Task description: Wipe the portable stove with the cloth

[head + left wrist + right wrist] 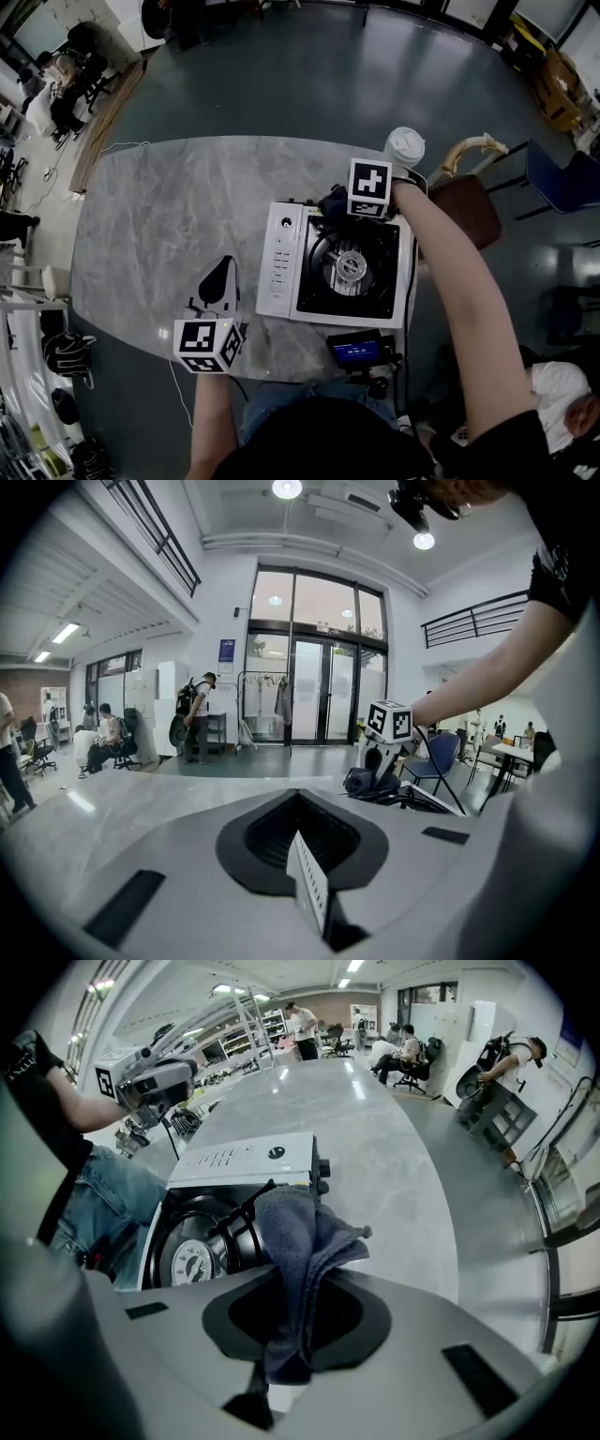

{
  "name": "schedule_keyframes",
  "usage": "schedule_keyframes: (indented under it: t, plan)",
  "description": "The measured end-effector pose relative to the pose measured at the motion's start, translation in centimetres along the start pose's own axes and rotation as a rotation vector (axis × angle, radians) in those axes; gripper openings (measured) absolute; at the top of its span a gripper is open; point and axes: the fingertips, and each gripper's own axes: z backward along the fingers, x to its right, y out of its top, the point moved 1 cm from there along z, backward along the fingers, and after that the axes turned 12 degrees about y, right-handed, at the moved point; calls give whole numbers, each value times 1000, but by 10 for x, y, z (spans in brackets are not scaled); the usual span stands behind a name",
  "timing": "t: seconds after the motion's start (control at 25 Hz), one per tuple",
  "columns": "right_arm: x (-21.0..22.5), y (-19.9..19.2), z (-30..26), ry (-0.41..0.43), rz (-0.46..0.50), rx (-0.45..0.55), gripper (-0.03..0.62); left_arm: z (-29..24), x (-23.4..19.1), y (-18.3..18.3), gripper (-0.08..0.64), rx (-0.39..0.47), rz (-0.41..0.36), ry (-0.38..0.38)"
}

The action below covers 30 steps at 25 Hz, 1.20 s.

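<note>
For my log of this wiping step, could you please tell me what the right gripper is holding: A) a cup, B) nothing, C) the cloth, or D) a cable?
C: in the right gripper view, the right gripper has its jaws shut on the dark blue cloth, right by the stove.

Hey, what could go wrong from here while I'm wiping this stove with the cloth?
The cloth in the right claw hangs at the black pan supports and could snag. The left claw is off the stove, so it might slide when pushed. The lidded cup stands near your right arm and could be knocked over.
</note>
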Motion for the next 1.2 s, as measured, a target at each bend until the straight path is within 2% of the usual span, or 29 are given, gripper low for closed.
schedule_keyframes:
  t: [0.2, 0.48, 0.68, 0.76, 0.84, 1.0, 1.08, 1.2]
  plan:
    - [-3, -34, 7, 0, -32, 7, 74, -2, 10, 6, 11, 1, -30, -27]
    - [-8, -84, 17, -21, -71, -37, 74, -3, 22, 10, 11, 5, -63, -55]
    - [-9, -114, 24, -50, -162, 55, 74, -3, 34, 12, 11, 6, -78, -82]
    - [-9, -122, 27, -66, -207, 110, 74, -2, 36, 14, 11, 8, -82, -86]
    - [-8, -128, 31, -84, -288, 207, 74, -1, 37, 17, 11, 12, -83, -85]
    - [-5, -139, 33, -118, -530, 523, 74, 2, 38, 17, 11, 14, -88, -87]
    - [-3, -146, 35, -154, -654, 649, 74, 2, 40, 16, 11, 15, -90, -91]
    - [-3, -148, 38, -221, -784, 725, 74, 3, 46, 16, 11, 18, -94, -101]
